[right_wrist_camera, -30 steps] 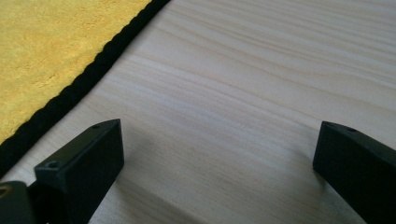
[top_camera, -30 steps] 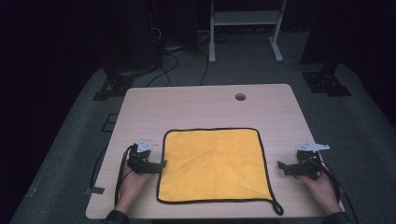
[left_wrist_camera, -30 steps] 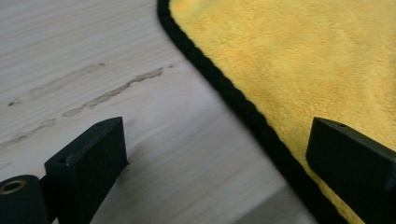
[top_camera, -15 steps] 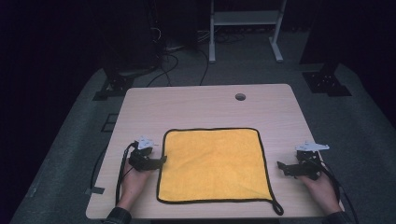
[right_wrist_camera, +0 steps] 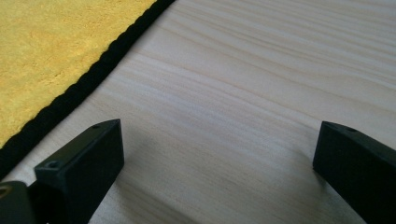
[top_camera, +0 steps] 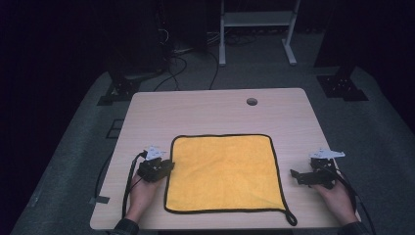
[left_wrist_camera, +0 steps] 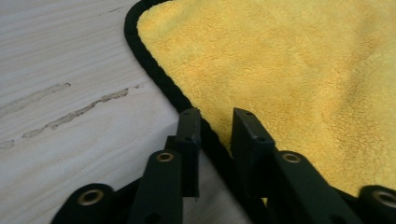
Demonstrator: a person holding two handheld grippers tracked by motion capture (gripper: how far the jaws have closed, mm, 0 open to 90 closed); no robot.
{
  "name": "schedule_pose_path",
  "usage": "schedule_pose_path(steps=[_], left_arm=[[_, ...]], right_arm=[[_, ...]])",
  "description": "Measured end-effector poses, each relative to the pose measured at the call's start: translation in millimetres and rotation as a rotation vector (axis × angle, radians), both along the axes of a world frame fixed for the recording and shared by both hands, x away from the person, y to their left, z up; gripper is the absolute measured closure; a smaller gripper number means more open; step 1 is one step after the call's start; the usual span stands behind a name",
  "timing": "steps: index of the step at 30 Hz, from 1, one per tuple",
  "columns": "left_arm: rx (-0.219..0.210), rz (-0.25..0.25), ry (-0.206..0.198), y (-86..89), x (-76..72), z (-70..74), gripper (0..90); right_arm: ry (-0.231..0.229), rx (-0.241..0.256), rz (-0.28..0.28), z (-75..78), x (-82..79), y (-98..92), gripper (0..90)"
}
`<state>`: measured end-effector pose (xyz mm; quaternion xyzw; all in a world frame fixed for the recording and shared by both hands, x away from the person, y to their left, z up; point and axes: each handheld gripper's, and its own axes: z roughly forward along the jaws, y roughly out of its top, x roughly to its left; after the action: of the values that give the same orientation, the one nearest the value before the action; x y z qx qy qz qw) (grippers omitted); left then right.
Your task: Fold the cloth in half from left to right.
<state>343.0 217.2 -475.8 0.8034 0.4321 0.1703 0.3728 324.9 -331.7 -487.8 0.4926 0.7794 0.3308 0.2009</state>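
A square yellow microfibre cloth with black piped edging (top_camera: 222, 172) lies spread flat on the near half of the pale wooden bench (top_camera: 205, 110), its edges roughly square to the bench edges. A small black hanging loop (top_camera: 290, 218) trails from its near right corner, close to the near edge of the bench.

The left claw (top_camera: 169, 166) sits at the cloth's left edge, about halfway along it, held in the person's left hand (top_camera: 142, 191) with its black cable (top_camera: 128, 188) curving back toward the near edge. In the left gripper view its jaws stand narrowly apart, straddling the black piping (left_wrist_camera: 161, 81): one jaw is over bare wood, the other over the yellow pile, with the hem running between them. Whether the jaws already pinch the hem cannot be told; a slim gap shows between them, and the cloth there looks flat.

The right claw (top_camera: 295, 174) rests on bare wood to the right of the cloth, near but not touching its right edge, held in the person's right hand (top_camera: 338, 198). In the right gripper view its jaws are spread wide and hold nothing, with only wood grain between them; the cloth's black edge crosses the far left corner of that view.

A small round cable hole (top_camera: 252, 102) sits near the far edge of the bench, well apart from the cloth.
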Motion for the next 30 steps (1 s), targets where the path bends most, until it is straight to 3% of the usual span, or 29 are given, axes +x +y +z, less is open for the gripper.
schedule_pose_path(steps=[4, 7, 12, 19, 30], left_arm=[[-0.058, 0.002, 0.026, 3.8, 1.5, -1.6, 85.2], [-0.062, -0.007, 0.024, 4.9, 1.8, -1.9, 86.1], [-0.114, -0.016, 0.038, 10.7, 3.8, -2.1, 87.3], [-0.246, -0.040, 0.023, 14.5, 1.4, 6.6, 87.5], [-0.324, -0.147, 0.002, -8.9, 4.2, 19.2, 87.5]], right_arm=[[0.000, 0.000, 0.002, 0.0, 0.0, 0.1, 1.1], [0.000, 0.000, 0.002, 0.0, 0.0, 0.1, 1.1], [0.000, 0.000, 0.005, 0.0, 0.0, 0.2, 1.1], [0.000, 0.000, 0.005, 0.0, 0.0, 0.2, 1.1], [0.000, 0.000, 0.005, 0.0, 0.0, 0.2, 1.1]])
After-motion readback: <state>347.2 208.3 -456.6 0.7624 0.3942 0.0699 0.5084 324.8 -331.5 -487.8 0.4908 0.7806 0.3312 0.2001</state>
